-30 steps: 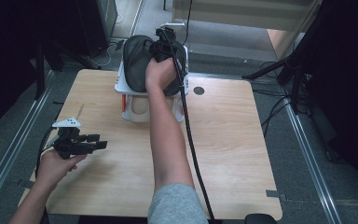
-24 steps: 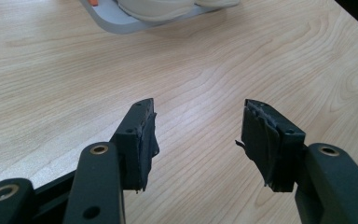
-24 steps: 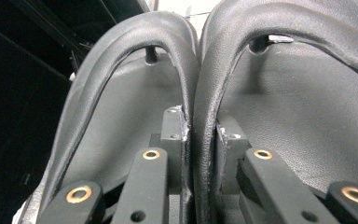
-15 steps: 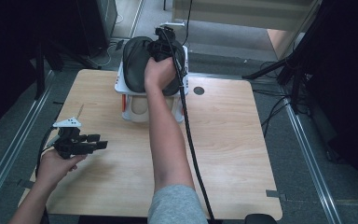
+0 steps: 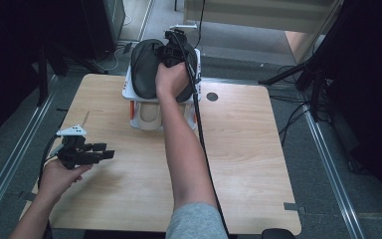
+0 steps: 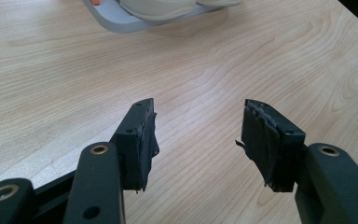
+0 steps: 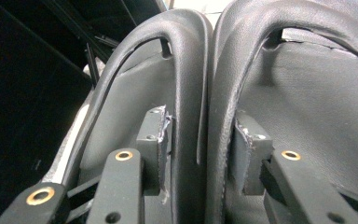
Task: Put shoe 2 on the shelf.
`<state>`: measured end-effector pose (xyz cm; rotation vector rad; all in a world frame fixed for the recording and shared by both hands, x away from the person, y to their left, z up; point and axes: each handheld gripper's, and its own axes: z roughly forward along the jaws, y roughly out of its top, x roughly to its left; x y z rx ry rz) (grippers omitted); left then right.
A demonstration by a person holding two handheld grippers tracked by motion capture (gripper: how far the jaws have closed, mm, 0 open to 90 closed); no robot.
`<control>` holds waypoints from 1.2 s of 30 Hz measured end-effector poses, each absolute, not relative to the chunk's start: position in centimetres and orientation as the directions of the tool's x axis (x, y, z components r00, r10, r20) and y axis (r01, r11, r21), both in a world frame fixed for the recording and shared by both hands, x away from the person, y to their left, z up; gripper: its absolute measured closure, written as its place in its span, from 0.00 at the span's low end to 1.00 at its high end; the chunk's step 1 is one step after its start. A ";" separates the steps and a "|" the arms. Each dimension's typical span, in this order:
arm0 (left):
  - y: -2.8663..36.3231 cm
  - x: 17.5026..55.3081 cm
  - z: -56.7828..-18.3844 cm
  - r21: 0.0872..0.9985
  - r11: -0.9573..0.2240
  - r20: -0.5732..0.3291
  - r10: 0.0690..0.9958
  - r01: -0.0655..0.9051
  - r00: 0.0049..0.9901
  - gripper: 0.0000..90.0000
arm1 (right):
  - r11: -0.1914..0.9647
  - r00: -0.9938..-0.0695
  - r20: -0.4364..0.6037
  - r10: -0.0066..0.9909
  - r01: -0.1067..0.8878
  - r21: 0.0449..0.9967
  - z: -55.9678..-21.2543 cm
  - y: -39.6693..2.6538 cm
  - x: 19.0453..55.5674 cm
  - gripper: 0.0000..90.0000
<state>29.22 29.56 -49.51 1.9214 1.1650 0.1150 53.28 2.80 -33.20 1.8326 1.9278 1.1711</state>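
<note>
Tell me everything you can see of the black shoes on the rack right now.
The black shoes are a pair in smooth, leather-like material with padded collars, set side by side on the top shelf of a white rack at the table's far edge. In the right gripper view their inner collar walls press together, one jaw inside each shoe. The right claw has just been opening; its left pad looks slightly clear of the collar.

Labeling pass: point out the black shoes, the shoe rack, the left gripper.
black shoes (image 5: pixel 144 69), high view, left shoe's upper.
shoe rack (image 5: pixel 127 92), high view, top shelf's left edge.
left gripper (image 6: pixel 196 130), left gripper view, midway between fingertips.
</note>
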 end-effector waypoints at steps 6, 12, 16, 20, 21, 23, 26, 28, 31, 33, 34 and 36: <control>29.5 29.3 -49.5 0.708 -0.189 -0.332 0.762 0.681 0.556 0.50 | -0.077 -0.228 0.349 0.909 0.731 0.678 -32.9 2.0 52.4 0.69; 29.4 29.3 -49.5 0.709 -0.190 -0.329 0.764 0.680 0.556 0.50 | -0.054 -0.277 0.359 0.891 0.721 0.691 -32.4 0.9 51.2 0.69; 29.4 29.4 -49.5 0.703 -0.196 -0.327 0.765 0.684 0.555 0.50 | -0.005 -0.326 0.341 0.882 0.716 0.698 -32.0 0.5 50.1 0.69; 29.4 29.3 -49.5 0.704 -0.198 -0.324 0.766 0.682 0.556 0.50 | 0.035 -0.377 0.333 0.864 0.705 0.708 -31.7 -0.1 49.0 0.69; 29.4 29.3 -49.5 0.705 -0.196 -0.323 0.766 0.681 0.556 0.50 | 0.045 -0.389 0.330 0.860 0.703 0.710 -31.7 -0.3 48.6 0.69; 29.4 29.3 -49.5 0.706 -0.194 -0.323 0.767 0.681 0.554 0.50 | 0.071 -0.414 0.324 0.851 0.701 0.710 -31.7 -0.5 47.9 0.69; 29.4 29.4 -49.6 0.704 -0.196 -0.323 0.769 0.683 0.553 0.50 | 0.095 -0.447 0.322 0.835 0.693 0.715 -31.8 -0.9 46.9 0.69; 29.4 29.4 -49.6 0.704 -0.192 -0.323 0.772 0.684 0.548 0.50 | 0.108 -0.465 0.322 0.825 0.689 0.716 -31.8 -1.2 46.3 0.69; 29.4 29.4 -49.6 0.700 -0.189 -0.329 0.770 0.688 0.546 0.50 | 0.124 -0.491 0.322 0.810 0.679 0.724 -31.9 -1.6 45.4 0.69; 29.4 29.4 -49.6 0.697 -0.190 -0.332 0.770 0.692 0.545 0.50 | 0.131 -0.506 0.330 0.797 0.678 0.723 -31.9 -1.9 44.9 0.69; 29.4 29.4 -49.6 0.698 -0.187 -0.332 0.771 0.691 0.543 0.50 | 0.138 -0.515 0.332 0.791 0.678 0.722 -31.9 -2.0 44.6 0.69; 29.4 29.4 -49.6 0.699 -0.188 -0.329 0.773 0.690 0.543 0.50 | 0.157 -0.534 0.320 0.783 0.667 0.728 -31.9 -2.3 44.0 0.69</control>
